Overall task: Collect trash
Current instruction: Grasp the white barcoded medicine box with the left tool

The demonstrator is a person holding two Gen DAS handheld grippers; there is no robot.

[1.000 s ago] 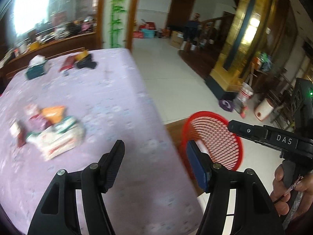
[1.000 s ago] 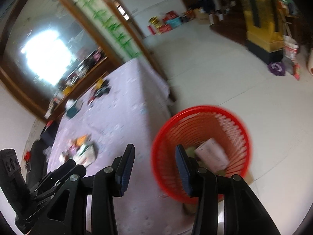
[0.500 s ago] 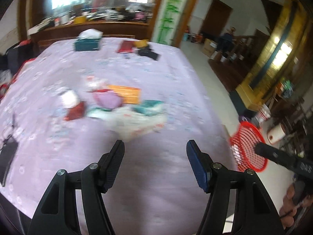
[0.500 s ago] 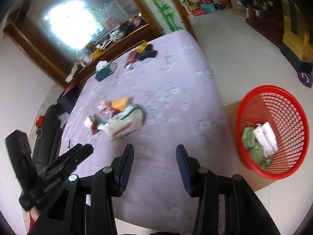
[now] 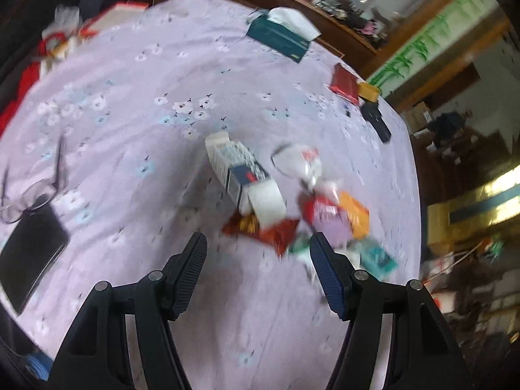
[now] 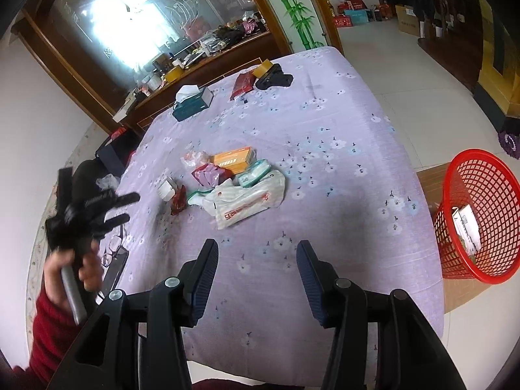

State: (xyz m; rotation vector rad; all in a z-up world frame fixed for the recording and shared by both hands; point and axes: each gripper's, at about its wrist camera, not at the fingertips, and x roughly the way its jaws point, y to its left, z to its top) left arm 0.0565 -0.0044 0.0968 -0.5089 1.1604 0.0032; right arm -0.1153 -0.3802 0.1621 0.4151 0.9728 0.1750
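While both grippers are empty, your left gripper gapes just short of the wrapper pile; right gripper, jaws just widening, holds nothing, red basket beside.

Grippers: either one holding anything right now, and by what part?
Nothing held. Left gripper and right gripper are both open and empty above the table.

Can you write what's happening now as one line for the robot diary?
left gripper: open, empty, above trash pile | right gripper: empty, been opening | red basket: holds trash
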